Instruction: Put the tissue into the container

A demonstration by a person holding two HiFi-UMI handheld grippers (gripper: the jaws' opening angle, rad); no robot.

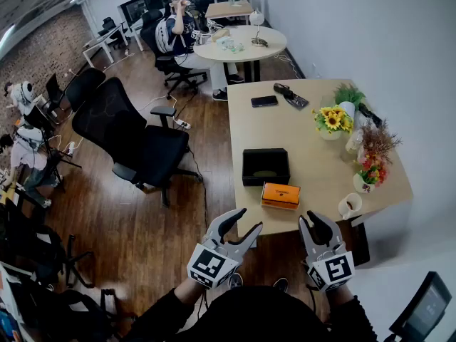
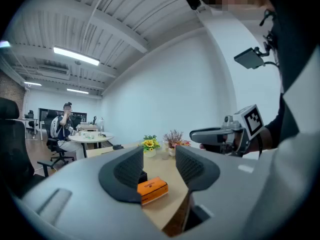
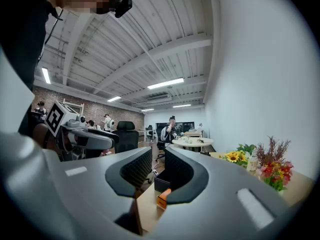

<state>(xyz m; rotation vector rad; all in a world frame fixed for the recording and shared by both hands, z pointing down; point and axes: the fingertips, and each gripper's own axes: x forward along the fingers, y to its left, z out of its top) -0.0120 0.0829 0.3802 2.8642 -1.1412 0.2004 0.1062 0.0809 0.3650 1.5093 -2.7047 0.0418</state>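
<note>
Left claw (image 1: 249,219), right claw (image 1: 318,223), parted, empty, orange box (image 1: 280,195) beside black container (image 1: 265,167)

Orange tissue box (image 1: 280,194) — black container (image 1: 266,166)

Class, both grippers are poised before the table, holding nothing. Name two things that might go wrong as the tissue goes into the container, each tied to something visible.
1. The orange tissue pack lies at the table's near edge; a clumsy grab by the left gripper or right gripper might knock it off.
2. The white mug stands near that edge too, beside the right gripper's likely path; it might get bumped.
</note>
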